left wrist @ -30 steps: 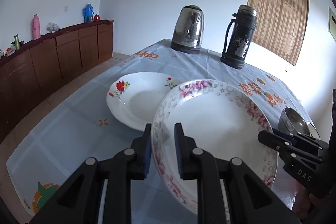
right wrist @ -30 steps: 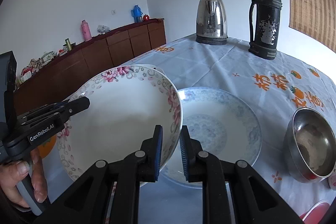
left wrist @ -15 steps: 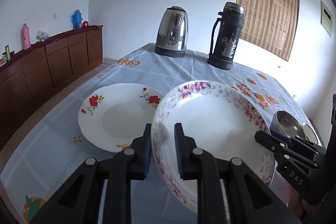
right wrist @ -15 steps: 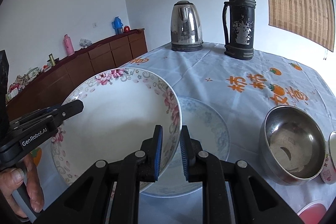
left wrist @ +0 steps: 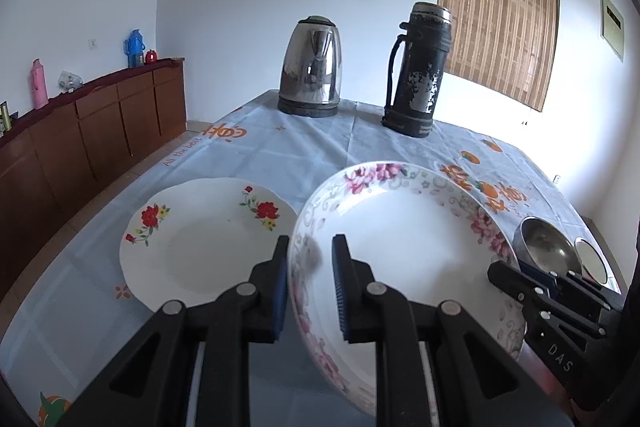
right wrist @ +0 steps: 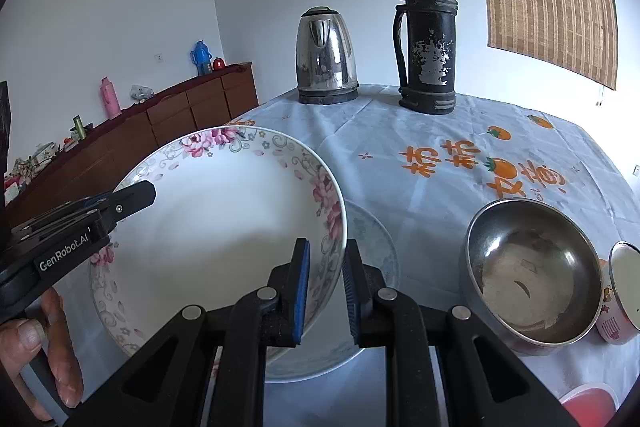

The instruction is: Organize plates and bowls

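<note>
Fingers of the left gripper (left wrist: 309, 283) pinch the near-left rim of the pink-flowered plate (left wrist: 404, 227); the rim passes between the two pads, which stand only as far apart as the rim is thick. The right gripper (right wrist: 325, 287) clamps the opposite rim of this plate in the same way (right wrist: 224, 227). The plate hangs tilted above the counter (right wrist: 432, 147), carried by both grippers. Left of this plate lies the red-flowered plate (left wrist: 208, 239), flat on the counter. Under its right edge a blue-patterned plate (right wrist: 372, 239) shows. Right of it stands the steel bowl (right wrist: 532, 267). I judge the task is in its early part: one plate is lifted, nothing looks stacked yet, and the bowl remains to sort.
</note>
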The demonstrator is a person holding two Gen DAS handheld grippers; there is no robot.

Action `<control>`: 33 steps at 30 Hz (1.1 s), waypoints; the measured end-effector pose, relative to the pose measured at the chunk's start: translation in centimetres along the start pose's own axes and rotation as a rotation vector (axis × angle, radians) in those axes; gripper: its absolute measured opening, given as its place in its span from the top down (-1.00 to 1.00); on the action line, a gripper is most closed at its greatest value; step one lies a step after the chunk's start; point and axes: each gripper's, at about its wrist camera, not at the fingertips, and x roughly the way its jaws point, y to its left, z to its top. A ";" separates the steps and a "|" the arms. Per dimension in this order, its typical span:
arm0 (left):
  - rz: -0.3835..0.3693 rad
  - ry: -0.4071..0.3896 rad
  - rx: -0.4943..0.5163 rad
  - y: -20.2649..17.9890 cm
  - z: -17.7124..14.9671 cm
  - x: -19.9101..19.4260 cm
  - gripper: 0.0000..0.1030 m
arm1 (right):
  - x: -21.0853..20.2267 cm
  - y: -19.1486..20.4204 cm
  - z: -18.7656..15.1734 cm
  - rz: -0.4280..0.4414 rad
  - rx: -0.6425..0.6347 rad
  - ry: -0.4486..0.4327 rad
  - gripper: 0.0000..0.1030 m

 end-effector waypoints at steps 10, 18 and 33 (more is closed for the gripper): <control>-0.024 -0.004 0.017 -0.8 0.3 1.2 0.67 | 0.3 -0.8 0.0 -0.043 0.022 0.012 0.65; -0.042 0.022 0.010 -1.3 0.2 2.8 0.67 | 0.5 -1.2 -0.2 -0.078 0.030 0.011 0.65; -0.039 0.056 0.032 -2.0 -0.5 4.4 0.67 | 1.0 -1.5 -0.4 -0.115 0.036 0.040 0.65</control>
